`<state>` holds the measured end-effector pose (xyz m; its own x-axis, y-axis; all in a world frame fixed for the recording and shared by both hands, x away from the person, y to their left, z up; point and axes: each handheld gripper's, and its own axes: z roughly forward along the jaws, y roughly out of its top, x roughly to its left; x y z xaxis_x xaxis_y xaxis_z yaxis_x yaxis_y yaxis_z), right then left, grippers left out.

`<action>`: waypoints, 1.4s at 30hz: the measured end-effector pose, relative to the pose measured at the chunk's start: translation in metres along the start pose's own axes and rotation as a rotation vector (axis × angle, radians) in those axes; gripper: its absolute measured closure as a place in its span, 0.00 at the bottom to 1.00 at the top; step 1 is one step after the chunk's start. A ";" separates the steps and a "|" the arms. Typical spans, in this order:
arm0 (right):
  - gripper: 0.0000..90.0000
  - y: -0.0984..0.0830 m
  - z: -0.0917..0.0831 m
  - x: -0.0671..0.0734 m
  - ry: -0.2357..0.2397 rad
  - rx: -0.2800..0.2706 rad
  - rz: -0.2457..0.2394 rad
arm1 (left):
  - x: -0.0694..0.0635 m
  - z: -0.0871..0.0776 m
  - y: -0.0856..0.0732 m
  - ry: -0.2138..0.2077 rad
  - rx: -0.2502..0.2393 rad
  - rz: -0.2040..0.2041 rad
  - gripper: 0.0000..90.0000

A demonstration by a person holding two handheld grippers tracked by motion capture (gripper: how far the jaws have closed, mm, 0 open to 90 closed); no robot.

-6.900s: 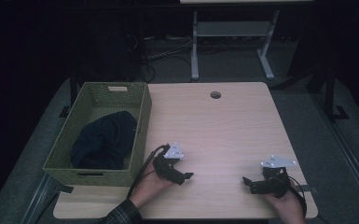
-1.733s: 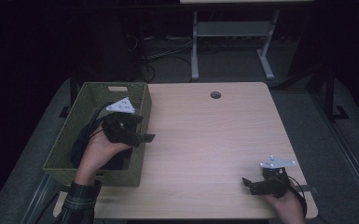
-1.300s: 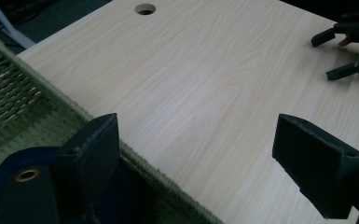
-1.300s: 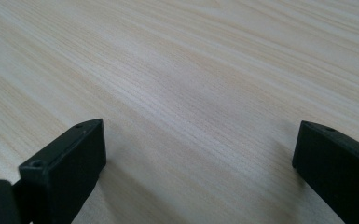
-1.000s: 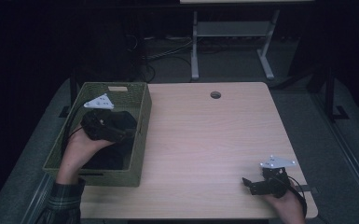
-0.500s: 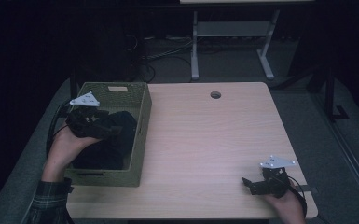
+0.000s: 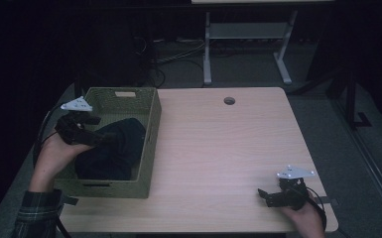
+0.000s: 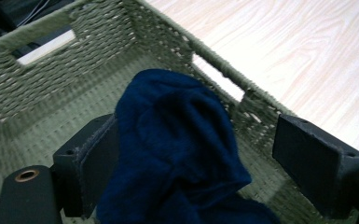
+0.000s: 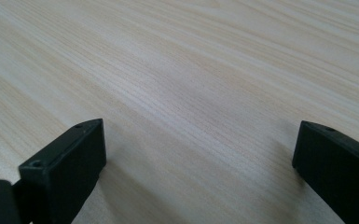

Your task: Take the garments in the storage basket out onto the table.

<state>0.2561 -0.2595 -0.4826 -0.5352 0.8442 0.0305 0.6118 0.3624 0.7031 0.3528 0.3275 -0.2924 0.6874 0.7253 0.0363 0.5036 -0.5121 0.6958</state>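
Observation:
A dark blue cloth (image 7: 111,151) lies bunched in a woven olive basket (image 7: 151,144) at the table's left. My left gripper (image 7: 98,138) reaches in over the basket's left rim, held by a hand with a plaid sleeve. In the left gripper view the cloth (image 8: 177,135) rises between the wide-apart jaws of that gripper (image 8: 205,158) and touches the left one; the right jaw stands clear of it. The basket wall (image 8: 98,37) with its handle slot lies beyond. My right gripper (image 7: 265,196) rests open low over the bare table (image 9: 191,70) near the front right corner.
The light wooden table (image 7: 228,148) has a round cable hole (image 7: 229,100) near its far edge. A white desk frame (image 7: 243,34) and cables stand on the dark floor behind. The basket's right wall borders the open tabletop.
My left gripper has gone from the table's front into the basket, then drifted left to its left rim, jaws around the cloth. The right gripper has stayed still.

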 end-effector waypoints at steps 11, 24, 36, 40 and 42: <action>0.03 0.000 0.000 0.000 0.001 0.001 0.000 | 0.013 0.004 -0.009 0.028 0.043 -0.027 0.16; 0.03 0.000 0.000 0.000 0.000 0.001 -0.002 | 0.025 0.019 -0.021 0.033 0.129 -0.063 0.16; 0.03 0.000 0.000 0.000 0.001 0.001 -0.001 | 0.025 0.039 -0.031 0.017 0.209 -0.068 0.21; 0.03 0.000 0.000 0.000 0.001 0.001 -0.001 | 0.024 0.042 -0.032 0.011 0.219 -0.068 0.25; 0.03 0.000 0.000 0.000 0.001 0.001 -0.001 | 0.024 0.044 -0.032 0.011 0.231 -0.067 0.25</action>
<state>0.2562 -0.2596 -0.4826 -0.5363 0.8435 0.0305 0.6119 0.3636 0.7024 0.3759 0.3417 -0.3455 0.6436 0.7654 0.0047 0.6549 -0.5538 0.5142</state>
